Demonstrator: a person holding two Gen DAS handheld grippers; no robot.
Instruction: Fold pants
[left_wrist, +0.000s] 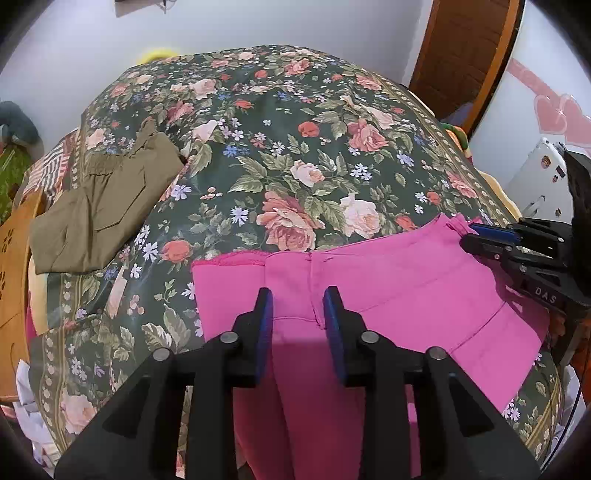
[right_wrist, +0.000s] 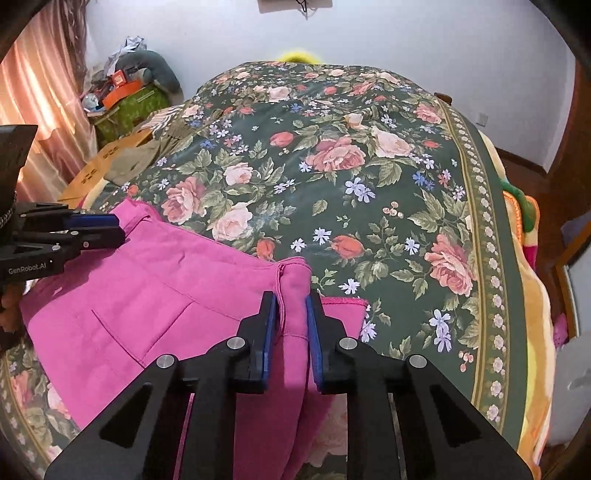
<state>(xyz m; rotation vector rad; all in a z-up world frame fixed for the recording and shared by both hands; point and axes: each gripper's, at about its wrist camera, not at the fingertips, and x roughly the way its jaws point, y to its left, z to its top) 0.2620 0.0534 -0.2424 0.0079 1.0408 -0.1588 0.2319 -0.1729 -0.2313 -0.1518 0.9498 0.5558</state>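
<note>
Bright pink pants (left_wrist: 388, 291) lie on a bed covered by a dark green floral bedspread (left_wrist: 295, 147), at the near edge of the bed, with the waistband end toward the middle of the bed.

The left gripper (left_wrist: 297, 295) sits over the pants with its blue-padded fingers (left_wrist: 265, 321) apart, the pink cloth and a seam showing in the gap between them; they look open over the fabric rather than clamped on it. In the right wrist view this same gripper (right_wrist: 110, 227) reaches in from the left, its tips at the far corner of the pink cloth.

The right gripper (right_wrist: 291, 295) has its fingers closed in on a raised fold of pink fabric at the edge of the pants, pinching it between the blue pads.

Farther off, an olive green garment (left_wrist: 99, 206) lies folded near the bed's left side, well apart from the pants. A pale wall (left_wrist: 258, 22) stands behind the bed.
</note>
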